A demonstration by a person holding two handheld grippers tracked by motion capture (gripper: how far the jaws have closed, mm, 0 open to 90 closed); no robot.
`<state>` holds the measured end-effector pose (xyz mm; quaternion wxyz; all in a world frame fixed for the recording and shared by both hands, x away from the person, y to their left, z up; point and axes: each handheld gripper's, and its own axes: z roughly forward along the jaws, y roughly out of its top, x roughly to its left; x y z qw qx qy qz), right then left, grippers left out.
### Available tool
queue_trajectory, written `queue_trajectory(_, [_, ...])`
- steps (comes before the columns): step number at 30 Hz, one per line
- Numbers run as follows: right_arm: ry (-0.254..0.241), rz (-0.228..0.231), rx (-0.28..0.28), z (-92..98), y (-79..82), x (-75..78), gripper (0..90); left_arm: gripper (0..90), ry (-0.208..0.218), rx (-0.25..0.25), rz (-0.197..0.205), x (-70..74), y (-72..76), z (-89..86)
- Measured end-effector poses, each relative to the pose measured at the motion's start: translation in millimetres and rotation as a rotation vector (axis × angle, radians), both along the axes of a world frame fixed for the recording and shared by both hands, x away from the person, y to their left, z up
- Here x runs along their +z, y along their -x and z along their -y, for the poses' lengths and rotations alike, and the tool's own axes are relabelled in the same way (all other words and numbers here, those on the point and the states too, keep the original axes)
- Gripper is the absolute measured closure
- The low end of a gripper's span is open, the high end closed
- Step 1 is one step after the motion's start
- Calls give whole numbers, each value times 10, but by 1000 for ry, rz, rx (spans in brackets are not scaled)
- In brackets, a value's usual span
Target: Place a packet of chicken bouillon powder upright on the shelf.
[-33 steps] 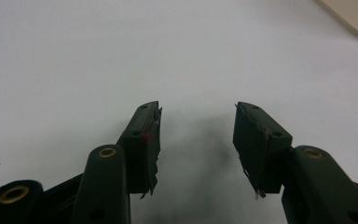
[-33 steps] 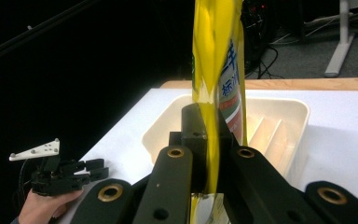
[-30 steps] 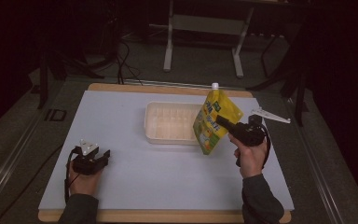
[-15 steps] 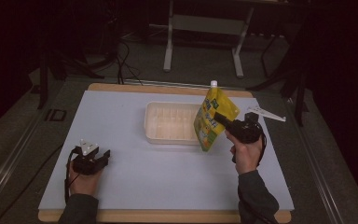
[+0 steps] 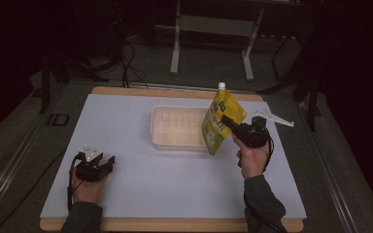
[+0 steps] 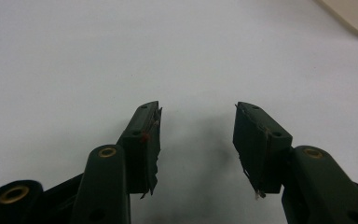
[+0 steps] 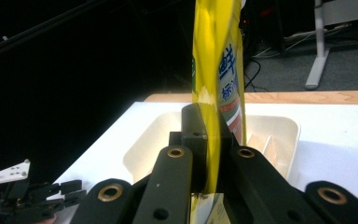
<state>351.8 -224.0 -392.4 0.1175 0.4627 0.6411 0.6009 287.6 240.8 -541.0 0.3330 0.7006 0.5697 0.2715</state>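
A yellow spouted pouch [image 5: 222,116] with a white cap hangs upright, tilted a little, over the right end of a white ribbed tray [image 5: 175,127]. My right gripper [image 5: 226,120] is shut on the pouch's middle from the right side. In the right gripper view the black jaws pinch the yellow pouch [image 7: 216,70] edge-on, with the tray [image 7: 279,128] beyond it. My left gripper [image 5: 108,161] rests on the white table top at the front left. In the left gripper view it [image 6: 198,109] stands open with only bare table between its jaws.
The white board [image 5: 126,111] has a wooden edge and dark floor all round it. A metal stand's legs [image 5: 245,63] rise behind the table. A corner of the tray [image 6: 354,14] shows far off in the left gripper view.
The right hand has lifted the pouch slightly and drawn it a touch nearer the tray. The left hand and its gripper have stayed put.
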Motion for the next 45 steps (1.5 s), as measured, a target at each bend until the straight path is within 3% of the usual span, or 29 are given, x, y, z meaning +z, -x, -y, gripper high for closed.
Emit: queue_trajectory(45, [28, 43, -96, -196, -208, -90, 900, 505, 0, -3, 3, 1, 2, -1])
